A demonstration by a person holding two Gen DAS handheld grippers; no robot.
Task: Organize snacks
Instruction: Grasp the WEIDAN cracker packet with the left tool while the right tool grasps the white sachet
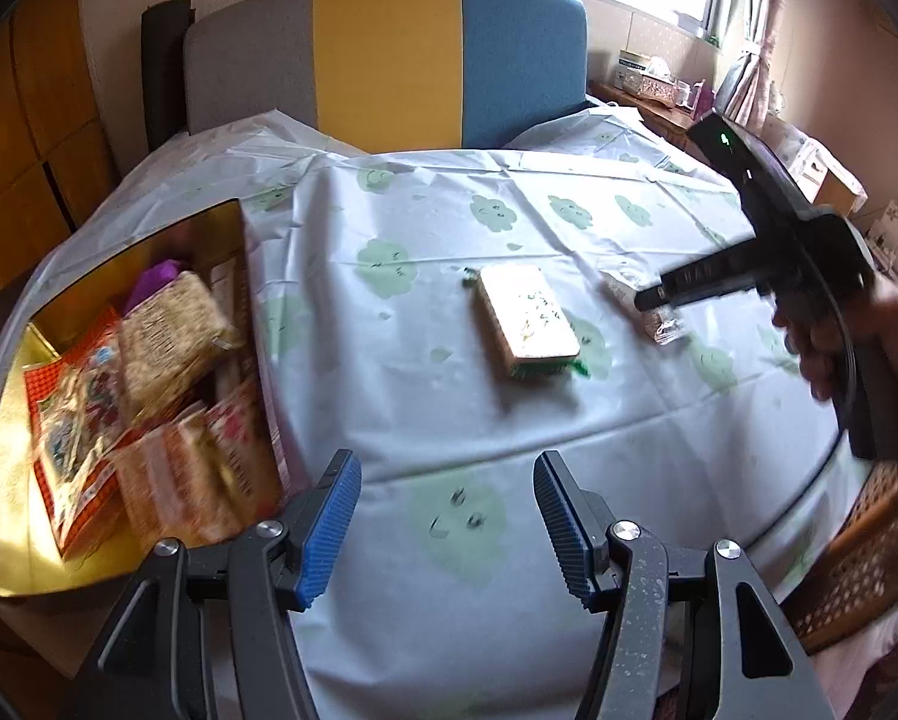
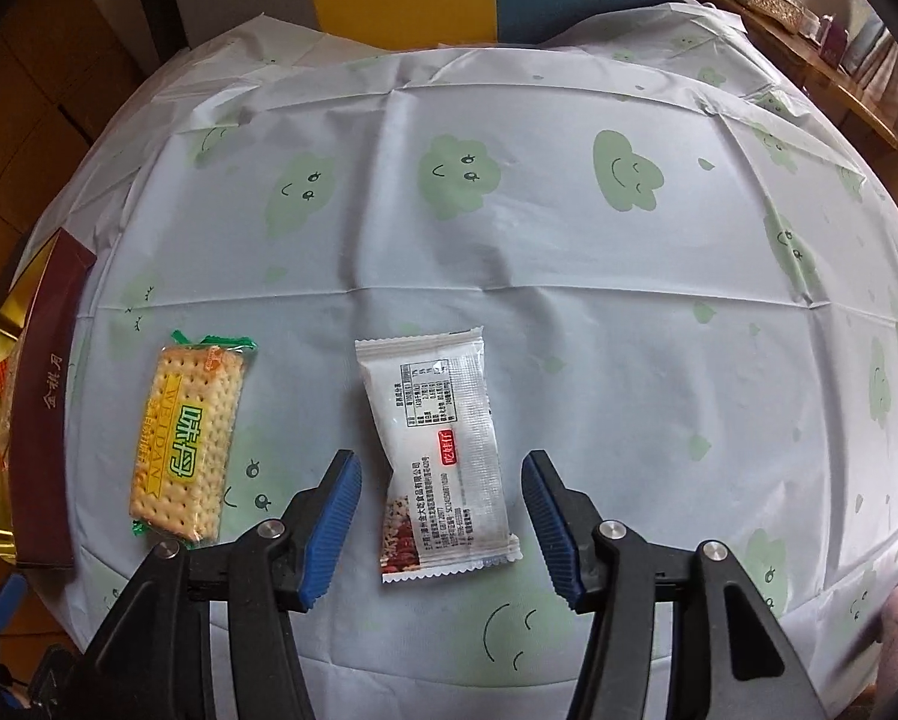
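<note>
Right gripper straddles flat white foil snack packet, jaws unclenched, ready to pinch; left gripper released, empty beside gold snack box.

A thin pale plastic sheet printed with green clouds is covering the desk, creased and faintly shiny. The white foil snack sachet and the clear-wrapped cracker pack are gleaming glossily. The gold-lined cardboard box is reflecting like a mirror. Ribbed blue rubber fingers are looking matt.
</note>
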